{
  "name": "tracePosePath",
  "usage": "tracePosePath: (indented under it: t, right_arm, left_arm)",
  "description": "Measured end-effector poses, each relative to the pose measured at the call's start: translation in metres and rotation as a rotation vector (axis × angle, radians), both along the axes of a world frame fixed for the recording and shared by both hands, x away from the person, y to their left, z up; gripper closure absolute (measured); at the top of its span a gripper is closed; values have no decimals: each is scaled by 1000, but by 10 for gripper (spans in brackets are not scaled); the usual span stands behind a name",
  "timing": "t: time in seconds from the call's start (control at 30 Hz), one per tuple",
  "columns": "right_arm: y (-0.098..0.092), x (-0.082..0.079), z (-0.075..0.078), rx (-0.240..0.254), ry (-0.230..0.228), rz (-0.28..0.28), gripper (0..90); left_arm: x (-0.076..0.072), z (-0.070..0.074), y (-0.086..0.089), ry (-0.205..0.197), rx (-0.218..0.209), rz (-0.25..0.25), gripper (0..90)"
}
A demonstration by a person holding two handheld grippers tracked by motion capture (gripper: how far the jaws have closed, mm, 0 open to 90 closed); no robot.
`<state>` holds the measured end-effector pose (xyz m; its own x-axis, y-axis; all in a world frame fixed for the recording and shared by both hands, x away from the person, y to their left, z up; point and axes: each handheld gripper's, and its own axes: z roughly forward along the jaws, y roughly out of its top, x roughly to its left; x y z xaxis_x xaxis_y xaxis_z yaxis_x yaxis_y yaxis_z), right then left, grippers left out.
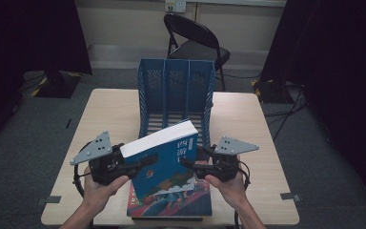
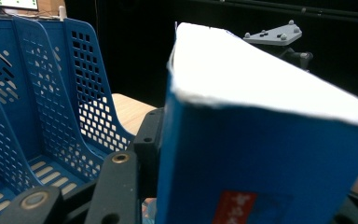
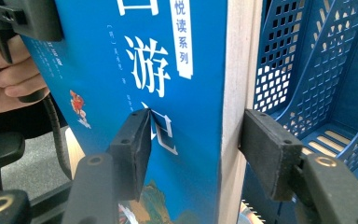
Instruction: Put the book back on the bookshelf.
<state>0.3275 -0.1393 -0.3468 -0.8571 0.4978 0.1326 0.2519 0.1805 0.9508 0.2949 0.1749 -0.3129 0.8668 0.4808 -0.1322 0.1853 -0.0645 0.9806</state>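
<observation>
A: Where is the thick blue paperback book [image 1: 164, 162] with the white page edges?

B: It is held up between the two claws, tilted, just in front of the blue plastic file rack [image 1: 176, 90] with three slots. A second flat book [image 1: 171, 202] is seen lying on the pale wooden table [image 1: 109, 109] under it.

A: How is it gripped?

B: The left claw [image 1: 140, 164] is closed on the book; its black jaws are pressed on the cover. The right claw [image 3: 193, 149] is set around the other side. One pad is laid on the front cover, and the other pad [image 3: 268, 154] is at the white page edge. It cannot be told if that side is squeezed tight.

A: What should be done well now?

B: The right pads should be pressed flat first, so the book is not dropped. Then the book should be stood straight, with its narrow side lined up to a slot past the claws. It should be slid in slowly, so the thin walls are not bumped.
</observation>
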Motion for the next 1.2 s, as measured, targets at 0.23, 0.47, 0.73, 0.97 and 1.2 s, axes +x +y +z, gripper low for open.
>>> tracePosePath:
  t: [0.23,0.47,0.73,0.97,1.2]
  right_arm:
    - [0,1,0,-7,-1,-3,433]
    - [2,3,0,-5,0,-12,449]
    - [3,5,-1,-9,7,-17,453]
    - [4,8,-1,-14,14,-29,454]
    - [5,10,-2,-25,22,-46,479]
  left_arm:
    - [4,-9,-13,29,61,3,534]
    - [4,-11,-14,7,79,51,543]
    - [4,-16,-16,10,67,77,558]
    - [10,-16,-15,12,65,70,570]
    - [19,-14,-15,52,78,89,593]
